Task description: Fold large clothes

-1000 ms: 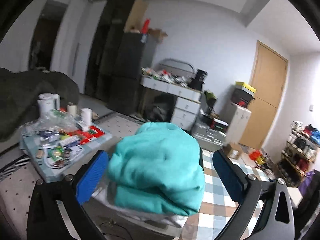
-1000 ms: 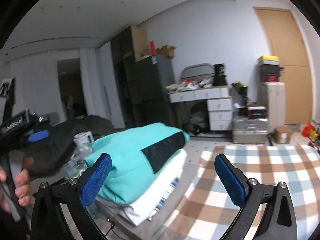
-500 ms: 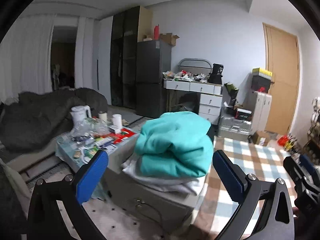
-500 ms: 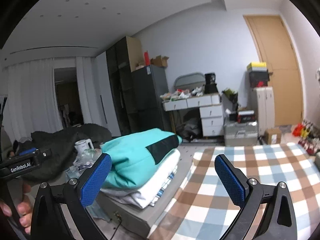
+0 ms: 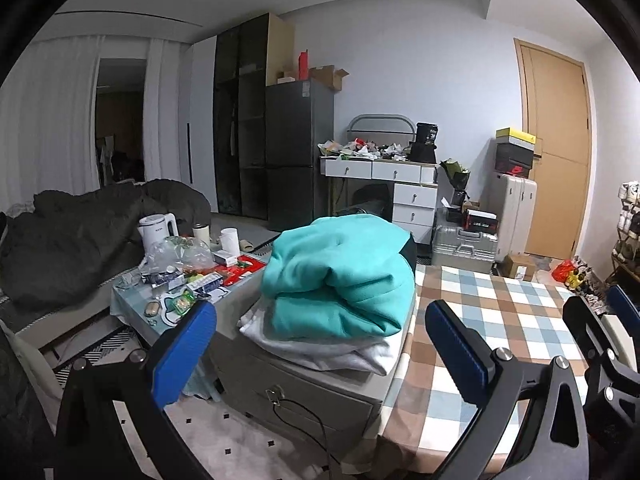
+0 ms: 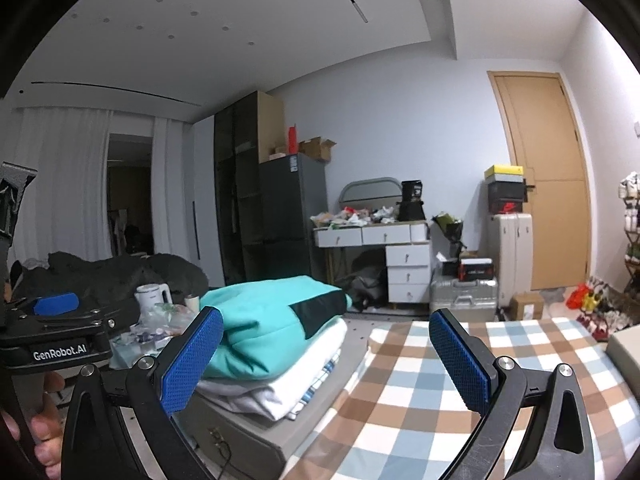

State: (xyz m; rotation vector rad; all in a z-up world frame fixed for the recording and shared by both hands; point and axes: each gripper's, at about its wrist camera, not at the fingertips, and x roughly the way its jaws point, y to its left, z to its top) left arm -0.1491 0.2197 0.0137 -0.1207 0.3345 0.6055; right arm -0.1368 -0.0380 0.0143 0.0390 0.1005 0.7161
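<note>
Both grippers, left [image 5: 320, 344] and right [image 6: 326, 350], gape wide, holding nothing. One teal top [image 5: 340, 280] sits folded on white clothes [image 5: 332, 354] atop the cabinet [image 5: 304, 396]; layers underneath too bunched to count.

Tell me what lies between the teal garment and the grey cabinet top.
Folded white clothes lie under the teal garment, on the grey cabinet; the right wrist view shows it best.
</note>
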